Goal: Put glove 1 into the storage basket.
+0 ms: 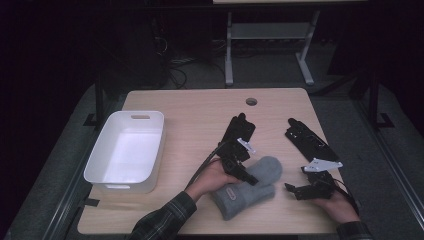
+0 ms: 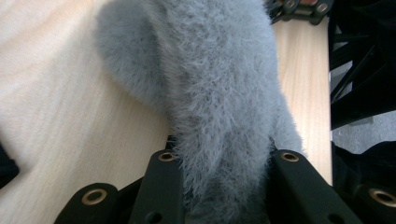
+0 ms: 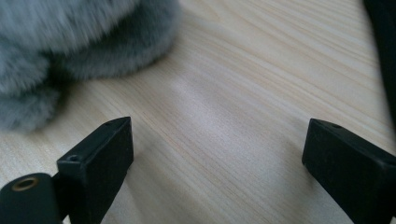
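Grey fuzzy mittens (image 1: 247, 187) lie diagonally, tips toward the far right.

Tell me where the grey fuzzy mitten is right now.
In the high view the grey mitten lies near the table's front edge, right of the white bin, with the left hand-held gripper shut on it.

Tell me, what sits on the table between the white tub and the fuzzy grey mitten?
Nothing: in the high view, bare wooden table runs from the white tub to the grey mitten, which the left gripper clamps.
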Available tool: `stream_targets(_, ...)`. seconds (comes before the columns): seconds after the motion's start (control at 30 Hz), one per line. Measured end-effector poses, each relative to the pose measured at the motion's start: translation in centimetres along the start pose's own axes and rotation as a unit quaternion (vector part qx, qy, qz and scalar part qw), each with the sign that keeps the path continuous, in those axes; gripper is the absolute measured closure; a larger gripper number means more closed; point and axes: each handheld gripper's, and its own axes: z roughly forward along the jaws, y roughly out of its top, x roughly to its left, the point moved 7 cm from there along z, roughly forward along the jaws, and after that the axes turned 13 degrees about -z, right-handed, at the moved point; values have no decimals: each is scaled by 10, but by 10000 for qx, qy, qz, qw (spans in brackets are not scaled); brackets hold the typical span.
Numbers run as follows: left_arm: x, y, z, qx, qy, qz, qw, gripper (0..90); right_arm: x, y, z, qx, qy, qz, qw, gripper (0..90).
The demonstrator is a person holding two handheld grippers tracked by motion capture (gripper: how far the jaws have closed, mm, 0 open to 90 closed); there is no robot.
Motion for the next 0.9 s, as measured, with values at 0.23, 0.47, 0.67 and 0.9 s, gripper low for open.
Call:
stream_targets(0.23,-7,6,-26,-344,-70,71,9994,730,0,0,0,7,3,18,10000,87)
stream_targets(0.47,-12,11,-56,-663,-10,118,9977,730,0,0,0,2,5,23,10000,87)
stream_targets(0.67,-8,13,-84,-922,157,63,9956,729,1,0,0,0,6,28,10000,86)
stream_targets(0.9,-5,15,-118,-1154,407,-11,9925,729,0,0,0,6,2,10,10000,87)
